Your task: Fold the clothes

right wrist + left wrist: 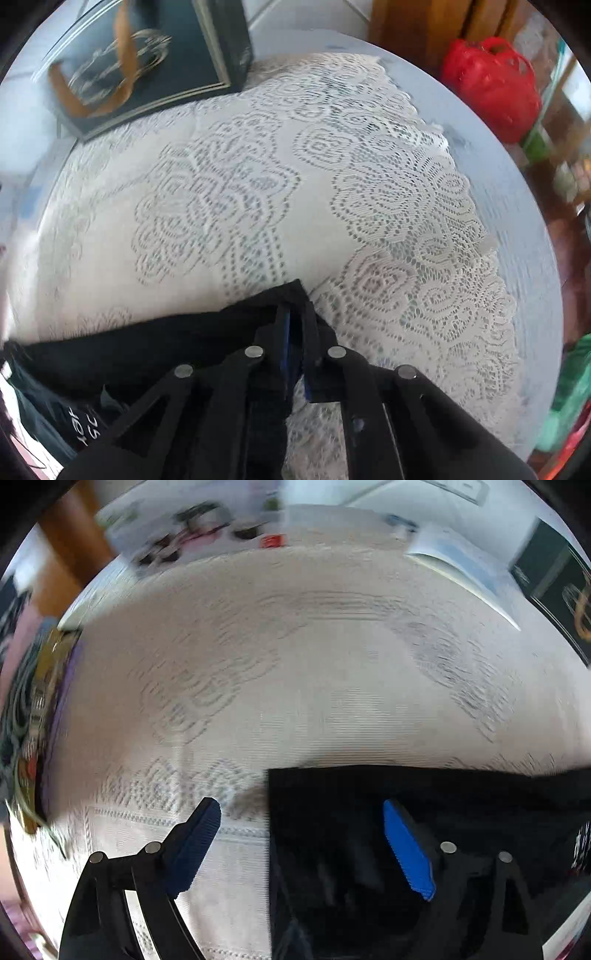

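Black printed cotton garment [155, 343] flat on white lace tablecloth [258, 184]: right gripper [295, 332] pinched shut on its corner, left gripper [303, 845] gaping wide astride its edge, gripping nothing; best closed before lifting both corners evenly.

A lace cloth [258, 206] is spread over the surface [524, 229]. Relative to the cloth: a garment [155, 347] lies on its near part, a box [147, 62] sits at its far left corner, a bag [491, 88] beyond its far right edge.
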The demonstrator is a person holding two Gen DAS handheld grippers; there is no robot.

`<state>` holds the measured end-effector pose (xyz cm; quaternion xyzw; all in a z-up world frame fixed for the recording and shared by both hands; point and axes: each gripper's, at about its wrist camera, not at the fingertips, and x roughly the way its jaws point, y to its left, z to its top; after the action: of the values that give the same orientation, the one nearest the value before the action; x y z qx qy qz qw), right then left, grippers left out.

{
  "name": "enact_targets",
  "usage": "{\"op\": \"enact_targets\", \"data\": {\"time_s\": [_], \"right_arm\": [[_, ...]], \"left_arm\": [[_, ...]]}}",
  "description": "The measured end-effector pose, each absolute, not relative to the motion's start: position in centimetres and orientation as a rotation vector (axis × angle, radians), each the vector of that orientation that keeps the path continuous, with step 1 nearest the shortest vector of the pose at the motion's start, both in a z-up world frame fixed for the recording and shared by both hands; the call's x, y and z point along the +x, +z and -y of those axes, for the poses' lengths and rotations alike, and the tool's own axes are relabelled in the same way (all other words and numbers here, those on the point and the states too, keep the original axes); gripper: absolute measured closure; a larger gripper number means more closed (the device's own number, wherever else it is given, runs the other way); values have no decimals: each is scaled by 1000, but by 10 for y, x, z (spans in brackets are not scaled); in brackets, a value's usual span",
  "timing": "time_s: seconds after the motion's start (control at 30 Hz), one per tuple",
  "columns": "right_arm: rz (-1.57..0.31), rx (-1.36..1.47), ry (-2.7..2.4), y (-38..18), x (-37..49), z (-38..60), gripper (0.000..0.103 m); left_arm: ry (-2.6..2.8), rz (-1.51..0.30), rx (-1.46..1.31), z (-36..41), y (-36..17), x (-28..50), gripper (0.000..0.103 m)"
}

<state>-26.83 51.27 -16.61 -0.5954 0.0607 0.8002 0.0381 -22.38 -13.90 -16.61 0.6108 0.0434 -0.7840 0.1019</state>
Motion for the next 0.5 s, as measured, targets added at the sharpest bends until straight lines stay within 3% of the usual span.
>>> {"op": "enact_targets", "data": {"time_s": [0.07,0.13,0.2,0.33,0.4,0.5], "right_arm": [[-195,-1747,2466,-155,-263,-518,57],[-234,-1651,2478,-138,-253,-527,40],[-322,-1597,2526,-118,-236,-535,40],[-365,-1719,2592,-108,-196,-527,40],[-297,-1795,2585,-114,-181,-512,40],[-206,-1873,2609,-126,-167,-488,49]], "left_arm": [[-2332,-116,1744,143,-154,-218,13],[-2369,-158,1705,147,-139,-211,10],[-2426,-228,1716,146,-125,-199,7],[-2467,-124,1772,124,-121,-184,5],[-2451,-85,1799,114,-130,-184,4],[-2425,-123,1829,107,-140,-182,4]]}}
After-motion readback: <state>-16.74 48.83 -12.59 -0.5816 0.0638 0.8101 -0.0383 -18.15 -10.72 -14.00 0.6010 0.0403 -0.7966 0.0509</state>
